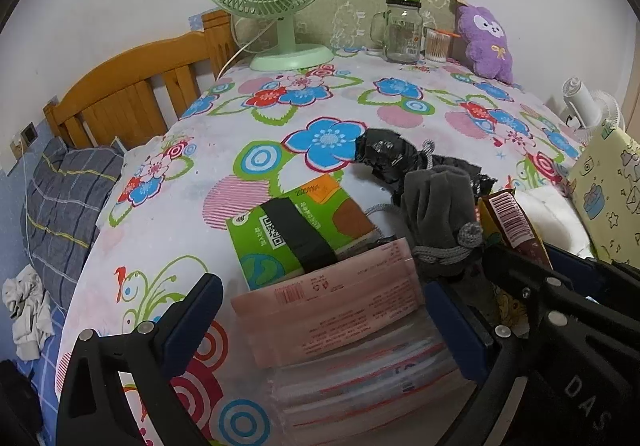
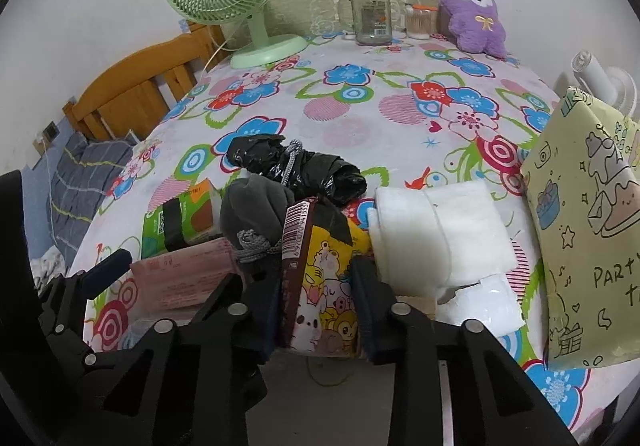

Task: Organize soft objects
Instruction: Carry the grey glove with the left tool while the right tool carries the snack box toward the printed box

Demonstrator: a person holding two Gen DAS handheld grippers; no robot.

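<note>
While the left hand-held gripper (image 1: 320, 306) stood wide open, its fingers flanked the pink packet (image 1: 328, 306) at six o'clock on the flowered desk (image 1: 400, 114) without pressing it. Seen from the right wrist, the right hand-held gripper (image 2: 316, 286) was clamped on the cartoon packet (image 2: 324, 286), with the grey pouch (image 2: 256, 210) at eleven o'clock of it.

Left gripper (image 1: 320, 320) jaws straddle the pink packet (image 1: 328, 310) (untouched).

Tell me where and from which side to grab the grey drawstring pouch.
Grip the grey drawstring pouch at its cinched neck by the cord knot, from the near side. That end faces the gripper and is narrow, though packets crowd both flanks.
</note>
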